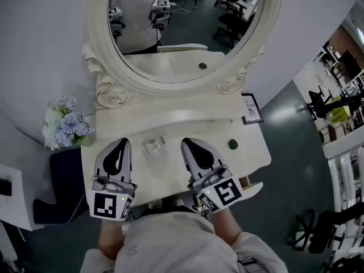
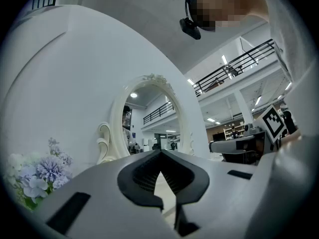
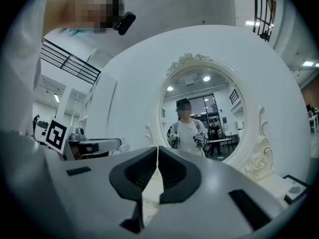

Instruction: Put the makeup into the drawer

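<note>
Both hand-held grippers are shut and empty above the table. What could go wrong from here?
1. The clear makeup case lies between the left hand-held gripper and the right hand-held gripper; reaching with shut jaws would likely push it away.
2. The small dark round item sits near the table's right edge; a nudge might send it off.
</note>
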Demonstrator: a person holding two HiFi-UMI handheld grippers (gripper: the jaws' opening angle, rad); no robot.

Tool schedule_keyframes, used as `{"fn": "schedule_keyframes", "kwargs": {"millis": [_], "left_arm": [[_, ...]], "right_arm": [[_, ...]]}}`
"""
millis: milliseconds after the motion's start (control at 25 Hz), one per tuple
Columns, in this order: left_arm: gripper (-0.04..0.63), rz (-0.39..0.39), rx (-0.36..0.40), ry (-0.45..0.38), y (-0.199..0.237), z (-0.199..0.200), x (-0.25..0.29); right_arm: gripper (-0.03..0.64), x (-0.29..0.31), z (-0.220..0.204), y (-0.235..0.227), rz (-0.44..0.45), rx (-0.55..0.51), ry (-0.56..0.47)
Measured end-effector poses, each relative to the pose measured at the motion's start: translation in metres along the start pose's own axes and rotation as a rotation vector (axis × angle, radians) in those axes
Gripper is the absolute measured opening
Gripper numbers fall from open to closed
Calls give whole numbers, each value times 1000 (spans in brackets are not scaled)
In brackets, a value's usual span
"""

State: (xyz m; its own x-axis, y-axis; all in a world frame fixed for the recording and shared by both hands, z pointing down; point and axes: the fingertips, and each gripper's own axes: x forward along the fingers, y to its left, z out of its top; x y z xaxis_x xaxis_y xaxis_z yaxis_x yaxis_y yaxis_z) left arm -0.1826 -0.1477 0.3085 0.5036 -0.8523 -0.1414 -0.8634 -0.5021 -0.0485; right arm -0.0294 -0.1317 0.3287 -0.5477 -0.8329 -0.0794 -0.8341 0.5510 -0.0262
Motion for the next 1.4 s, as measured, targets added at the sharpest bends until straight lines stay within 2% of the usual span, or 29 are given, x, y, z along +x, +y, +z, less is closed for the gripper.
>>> {"fn": "schedule_keyframes", "kwargs": {"millis": [520, 680, 920, 1400], "left_arm": [[12, 1, 6, -20, 1, 8, 4], [12, 7, 5, -14, 2, 6, 2], [12, 13, -18, -11, 3, 4, -2], [12, 39, -26, 17, 11, -6, -13]], "right_arm": [[23, 4, 2, 0, 17, -9, 2], [23, 8, -9, -6, -2, 32, 32], [23, 28, -60, -24, -37, 97, 232], [24, 58, -154, -22, 14, 199, 504]]}}
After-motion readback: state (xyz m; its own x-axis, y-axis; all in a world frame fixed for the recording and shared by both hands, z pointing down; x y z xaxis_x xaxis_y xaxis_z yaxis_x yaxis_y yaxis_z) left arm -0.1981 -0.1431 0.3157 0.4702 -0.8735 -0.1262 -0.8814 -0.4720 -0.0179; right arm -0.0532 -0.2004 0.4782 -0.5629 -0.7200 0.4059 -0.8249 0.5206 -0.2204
